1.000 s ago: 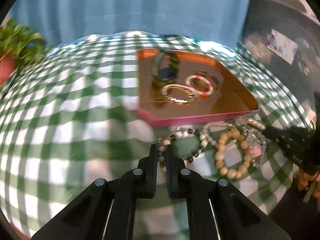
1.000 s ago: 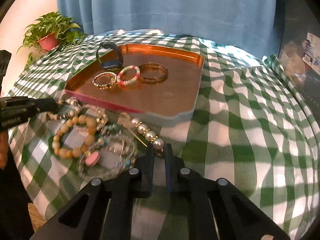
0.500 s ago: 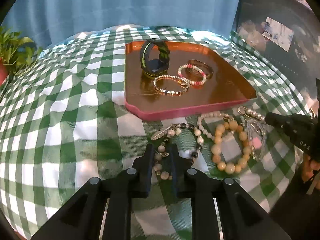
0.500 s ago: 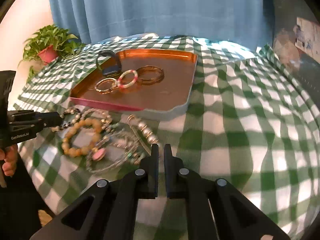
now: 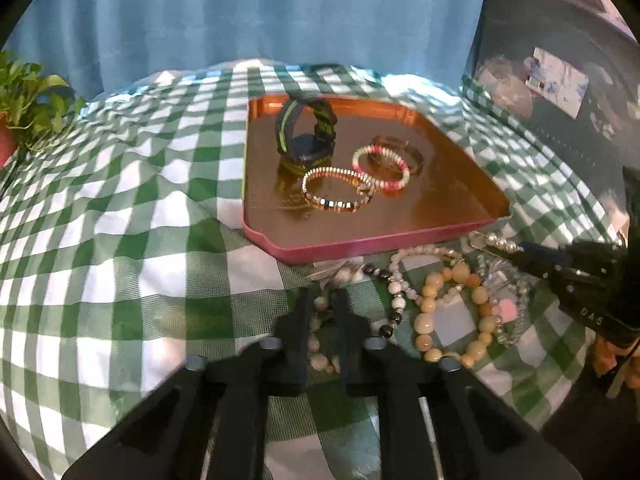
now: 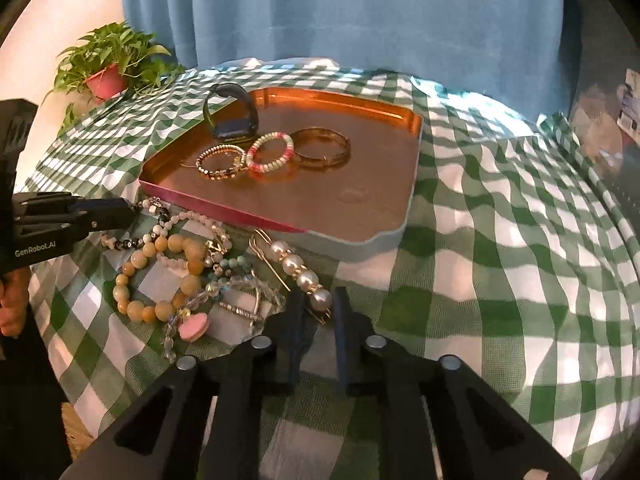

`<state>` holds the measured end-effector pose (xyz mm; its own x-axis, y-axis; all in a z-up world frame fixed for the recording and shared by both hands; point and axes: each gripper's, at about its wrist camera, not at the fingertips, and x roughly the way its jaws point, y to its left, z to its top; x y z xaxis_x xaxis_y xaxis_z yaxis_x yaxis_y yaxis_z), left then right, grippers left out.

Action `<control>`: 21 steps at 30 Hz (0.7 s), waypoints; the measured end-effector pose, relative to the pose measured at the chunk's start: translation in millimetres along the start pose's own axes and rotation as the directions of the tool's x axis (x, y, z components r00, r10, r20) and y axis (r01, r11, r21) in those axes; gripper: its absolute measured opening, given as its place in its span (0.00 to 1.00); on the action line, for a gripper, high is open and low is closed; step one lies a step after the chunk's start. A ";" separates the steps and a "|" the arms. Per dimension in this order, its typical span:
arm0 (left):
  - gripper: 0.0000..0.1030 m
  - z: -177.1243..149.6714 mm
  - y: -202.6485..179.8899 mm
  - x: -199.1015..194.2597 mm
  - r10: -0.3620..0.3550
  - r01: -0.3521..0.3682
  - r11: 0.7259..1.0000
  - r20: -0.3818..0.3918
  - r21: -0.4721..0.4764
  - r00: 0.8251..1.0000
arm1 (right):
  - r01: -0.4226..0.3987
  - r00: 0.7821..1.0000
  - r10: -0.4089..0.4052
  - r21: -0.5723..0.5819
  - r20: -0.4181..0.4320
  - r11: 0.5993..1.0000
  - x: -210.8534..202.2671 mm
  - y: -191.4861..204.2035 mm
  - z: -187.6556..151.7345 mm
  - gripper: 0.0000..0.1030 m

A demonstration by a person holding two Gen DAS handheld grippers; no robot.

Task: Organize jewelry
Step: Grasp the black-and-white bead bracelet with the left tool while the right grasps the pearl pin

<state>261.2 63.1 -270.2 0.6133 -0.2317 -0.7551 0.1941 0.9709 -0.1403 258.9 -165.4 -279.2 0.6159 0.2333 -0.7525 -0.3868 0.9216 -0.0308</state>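
Observation:
A copper tray (image 5: 448, 184) (image 6: 372, 184) holds a dark watch (image 5: 306, 136) (image 6: 232, 112), a gold bead bracelet (image 5: 336, 194), a pink-white bracelet (image 6: 270, 152) and a gold bangle (image 6: 322, 146). A pile of jewelry lies on the cloth in front of it. My left gripper (image 5: 323, 300) is slightly open around a dark-and-white bead bracelet (image 5: 394, 304). My right gripper (image 6: 318, 300) is slightly open around the end of a pearl hair clip (image 6: 298, 270). A big tan bead bracelet (image 5: 444, 320) (image 6: 160, 276) lies between them.
A green-checked tablecloth (image 5: 120, 240) (image 6: 520, 240) covers the table. A potted plant (image 6: 106, 70) stands at the back left. A blue curtain (image 6: 360, 12) hangs behind. Dark clutter (image 5: 560, 80) sits beyond the right edge.
Both grippers have opened a little from shut. The left one now straddles the bead bracelet, the right one the pearl clip's end. Both cameras have shifted slightly.

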 end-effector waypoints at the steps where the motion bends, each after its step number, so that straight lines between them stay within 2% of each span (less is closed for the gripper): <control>1: 0.04 -0.6 0.5 -6.6 -0.010 0.010 1.000 0.011 -0.018 1.000 | 0.031 1.000 -0.031 0.005 -0.005 0.999 -2.7 -1.1 -2.4 0.10; 3: 0.04 -5.8 -0.6 -22.4 -0.021 0.022 0.999 0.030 -0.045 0.999 | 0.093 0.996 -0.093 0.016 -0.014 0.996 -10.0 -2.9 -10.5 0.09; 4: 0.04 -8.6 -1.6 -27.3 -0.020 0.021 0.999 0.033 -0.046 0.999 | 0.097 0.995 -0.097 0.039 -0.022 0.994 -14.0 -5.1 -15.2 0.09; 8: 0.04 -19.2 -9.0 -20.3 -0.032 0.032 0.999 -0.045 -0.001 0.998 | 0.057 0.998 -0.054 0.100 -0.037 0.993 -33.0 -3.2 -35.8 0.09; 11: 0.07 -18.3 -6.6 -11.5 -0.026 0.026 1.000 -0.078 -0.006 0.997 | 0.009 1.000 -0.006 0.125 -0.022 0.992 -35.9 -3.9 -37.1 0.10; 13: 0.16 -15.5 -5.9 -11.1 -0.024 0.025 0.999 -0.065 0.021 0.998 | -0.001 1.000 0.003 0.120 -0.013 0.993 -33.3 -5.2 -33.5 0.15; 14: 0.34 -14.5 -7.2 -8.8 -0.020 0.024 0.998 -0.070 0.051 0.997 | 0.000 1.000 0.002 0.109 -0.013 0.994 -30.3 -6.8 -30.1 0.16; 15: 0.58 -13.5 -9.0 -3.9 -0.008 0.015 0.996 -0.081 0.093 0.997 | 0.003 1.000 -0.002 0.102 -0.010 0.995 -28.2 -6.3 -28.1 0.17; 16: 0.66 -13.2 -11.0 -1.3 0.021 -0.011 0.992 -0.078 0.129 0.997 | 0.007 1.000 -0.007 0.090 -0.009 0.996 -24.6 -6.9 -25.7 0.17; 19: 0.68 -11.0 -17.0 5.2 0.089 -0.076 0.974 -0.051 0.215 0.995 | 0.003 1.000 -0.003 0.058 -0.003 0.998 -18.3 -5.4 -22.0 0.20; 21: 0.68 -8.1 -16.2 8.4 0.107 -0.096 0.970 -0.037 0.224 0.994 | 0.007 1.000 -0.007 0.031 0.001 0.999 -15.0 -3.5 -18.8 0.21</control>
<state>257.1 45.9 -279.4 0.6015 -0.1238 -0.7892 0.3004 0.9505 0.0799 238.2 -178.0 -280.1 0.6191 0.2273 -0.7517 -0.3612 0.9324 -0.0156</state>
